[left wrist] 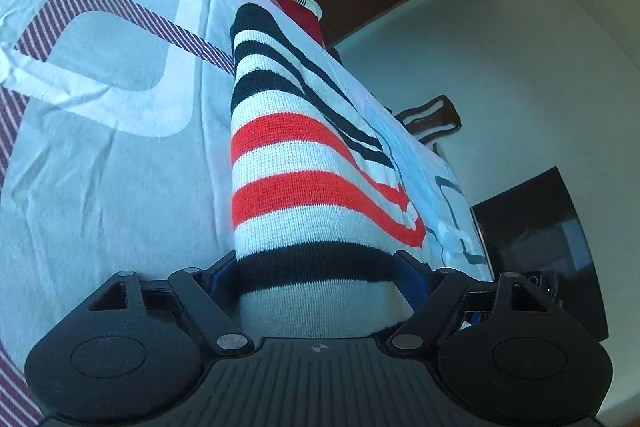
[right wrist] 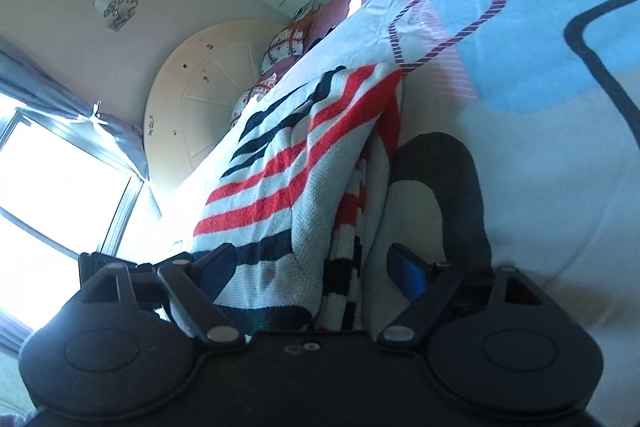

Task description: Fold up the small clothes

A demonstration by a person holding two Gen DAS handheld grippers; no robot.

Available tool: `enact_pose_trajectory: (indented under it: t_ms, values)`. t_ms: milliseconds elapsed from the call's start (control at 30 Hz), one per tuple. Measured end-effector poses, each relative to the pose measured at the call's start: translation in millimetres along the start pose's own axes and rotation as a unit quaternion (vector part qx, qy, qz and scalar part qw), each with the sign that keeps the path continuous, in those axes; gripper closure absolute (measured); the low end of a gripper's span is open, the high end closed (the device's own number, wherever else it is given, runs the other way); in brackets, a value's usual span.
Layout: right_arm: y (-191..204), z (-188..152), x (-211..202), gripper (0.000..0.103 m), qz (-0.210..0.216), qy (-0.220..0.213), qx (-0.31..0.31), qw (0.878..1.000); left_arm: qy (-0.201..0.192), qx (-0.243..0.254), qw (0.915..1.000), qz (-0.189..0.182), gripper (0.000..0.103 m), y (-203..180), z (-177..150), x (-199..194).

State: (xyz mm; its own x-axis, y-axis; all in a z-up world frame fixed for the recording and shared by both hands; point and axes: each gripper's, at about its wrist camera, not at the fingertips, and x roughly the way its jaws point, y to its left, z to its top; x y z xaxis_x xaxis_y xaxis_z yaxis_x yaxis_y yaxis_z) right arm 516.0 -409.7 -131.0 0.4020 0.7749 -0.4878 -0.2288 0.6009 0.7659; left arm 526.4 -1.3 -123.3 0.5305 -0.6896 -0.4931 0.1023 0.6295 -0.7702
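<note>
A striped knit garment is held between both pairs of jaws above a bed.

In the left wrist view, the striped knit garment [left wrist: 304, 163] is seen gripped by the left gripper [left wrist: 316, 275]: its black-and-white hem band is pinched between the blue pads [left wrist: 412, 279], and the cloth runs forward from the jaws and drapes down onto the bedsheet [left wrist: 100, 147]. In the right wrist view, folded layers of the same garment [right wrist: 288, 163] are seen bunched between the jaws of the right gripper [right wrist: 308, 267]; the left finger presses on the cloth, while the right blue pad [right wrist: 408, 271] stands just beside the folded edge, so a firm clamp cannot be told. A second red and striped garment [left wrist: 300, 3] lies further off at the bed edge.
</note>
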Motion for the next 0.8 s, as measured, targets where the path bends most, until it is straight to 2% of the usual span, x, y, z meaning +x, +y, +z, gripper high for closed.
enact_pose_trajectory:
  t_ms: [100,333,367,400,467,600,800]
  values:
    - [3.8,5.7,14.3,0.028,0.006,0.017,-0.016,1.000,0.003,-0.002,1.0000,-0.006,0.024,0.4,5.9,7.0]
    - [5.2,11.1,27.0,0.031,0.031,0.018,-0.022,0.999,-0.001,0.019,0.9998,0.004,0.025,-3.9,14.5,15.3]
    - [0.7,11.8,23.7,0.038,0.029,0.016,-0.020,0.999,-0.005,0.030,0.9994,0.018,0.035,-7.7,14.2,16.7]
    - [-1.0,11.6,22.6,0.052,0.020,0.015,-0.017,1.000,-0.009,0.048,0.9983,0.033,0.039,-11.4,12.8,16.7]
    - [-4.1,10.6,21.6,0.063,0.006,0.011,-0.008,1.000,-0.019,0.053,0.9974,0.044,0.045,-14.4,9.8,15.5]
    - [14.1,5.6,14.7,0.068,-0.011,0.000,-0.038,0.999,-0.041,0.073,0.9947,0.060,0.052,-27.5,7.2,7.6]
    - [54.1,5.0,1.3,0.069,-0.003,-0.009,-0.079,0.997,-0.064,0.105,0.9913,0.045,0.053,-50.4,13.6,-26.4]
